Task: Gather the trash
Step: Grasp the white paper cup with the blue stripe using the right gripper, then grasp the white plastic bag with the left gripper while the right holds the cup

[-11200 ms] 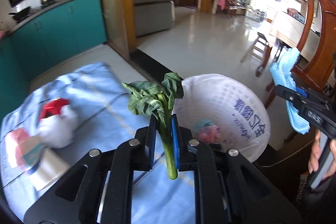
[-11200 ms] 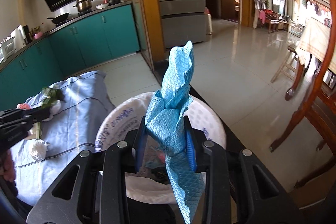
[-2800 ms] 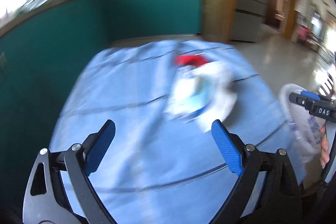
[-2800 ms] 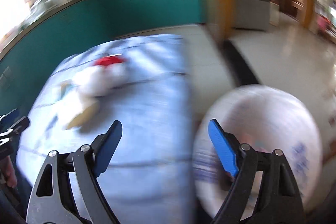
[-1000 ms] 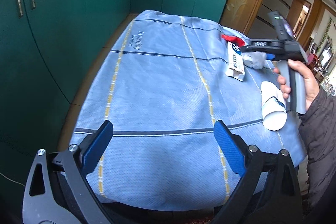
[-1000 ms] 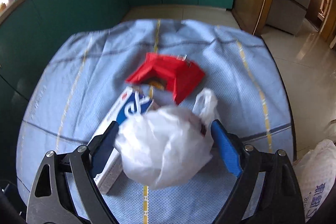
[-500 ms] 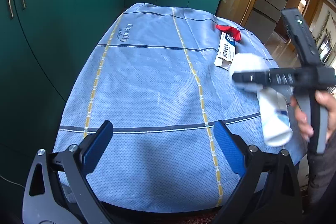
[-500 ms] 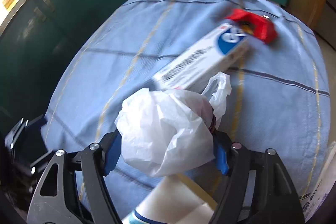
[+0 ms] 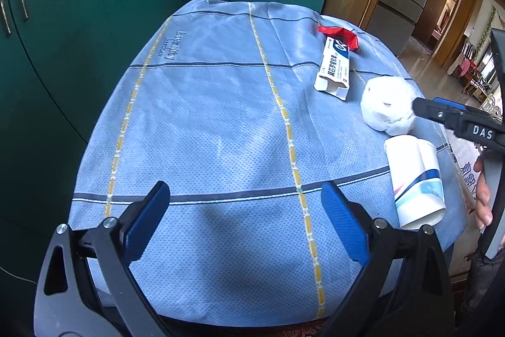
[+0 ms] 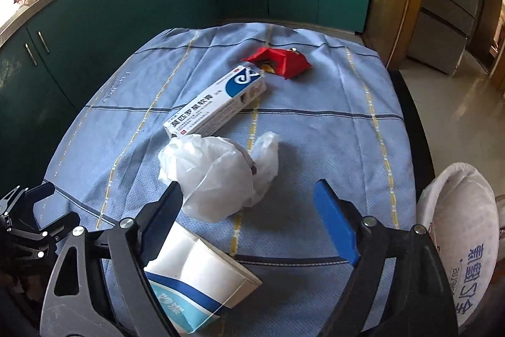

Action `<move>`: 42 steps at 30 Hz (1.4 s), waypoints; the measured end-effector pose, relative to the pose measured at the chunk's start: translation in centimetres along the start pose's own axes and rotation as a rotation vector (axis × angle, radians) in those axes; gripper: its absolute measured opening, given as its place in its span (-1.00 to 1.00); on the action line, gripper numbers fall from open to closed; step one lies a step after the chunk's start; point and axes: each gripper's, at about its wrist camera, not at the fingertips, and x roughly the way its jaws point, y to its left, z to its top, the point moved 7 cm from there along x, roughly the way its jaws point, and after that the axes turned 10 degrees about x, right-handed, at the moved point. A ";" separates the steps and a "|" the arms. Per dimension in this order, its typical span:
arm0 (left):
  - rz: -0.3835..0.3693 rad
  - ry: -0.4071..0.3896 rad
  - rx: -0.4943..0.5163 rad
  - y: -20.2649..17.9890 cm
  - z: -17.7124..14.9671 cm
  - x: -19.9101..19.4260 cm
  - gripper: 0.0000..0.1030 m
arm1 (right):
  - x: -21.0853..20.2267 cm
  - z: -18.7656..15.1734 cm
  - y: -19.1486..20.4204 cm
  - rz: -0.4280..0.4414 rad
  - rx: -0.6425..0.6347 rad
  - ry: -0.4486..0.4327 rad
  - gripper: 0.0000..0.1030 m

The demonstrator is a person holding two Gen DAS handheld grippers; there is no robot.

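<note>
A crumpled white plastic bag [image 10: 217, 176] lies on the blue tablecloth [image 10: 315, 131]. My right gripper [image 10: 246, 191] hovers just behind it and its jaws are opening. The left pad overlaps the bag's edge, the right pad stands well apart, and nothing is gripped. A flattened paper cup [image 10: 195, 283] lies under the left finger. Beyond the bag sit a white and blue carton [image 10: 217, 103] and a red wrapper [image 10: 279, 60]. My left gripper [image 9: 246, 201] is open over the near end of the cloth, holding nothing. From there the bag [image 9: 386, 108] and cup [image 9: 415, 179] lie at the right.
A white trash bag [image 10: 457, 242] with blue print stands open off the table's right edge. Green cabinets [image 9: 94, 21] run along the left and back. A hand [image 9: 483, 198] holds the right gripper's handle. The cloth's left half [image 9: 189, 116] bears nothing.
Half a second ago the right gripper's pads squeezed the white bag. Now they have spread, the bag rests on the cloth and the gripper has drawn back. The left gripper has hardly moved.
</note>
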 end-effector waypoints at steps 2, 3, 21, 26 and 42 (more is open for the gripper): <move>-0.002 0.004 0.013 -0.4 0.0 0.1 0.87 | -0.4 -0.3 -0.9 0.001 0.035 -0.013 0.64; -0.002 0.007 0.019 -0.6 -0.1 0.1 0.87 | -0.7 -0.3 -1.4 0.007 0.051 -0.017 0.65; 0.029 -0.017 -0.001 0.1 0.9 -0.1 0.87 | -3.5 -2.4 -3.1 0.032 0.112 -0.011 0.76; 0.021 -0.040 0.012 -0.8 2.6 0.0 0.87 | -2.0 -4.2 -0.6 0.067 0.068 0.057 0.81; -0.034 -0.082 0.037 -3.9 5.6 -0.2 0.87 | -0.8 -7.3 1.6 -0.005 -0.096 0.097 0.81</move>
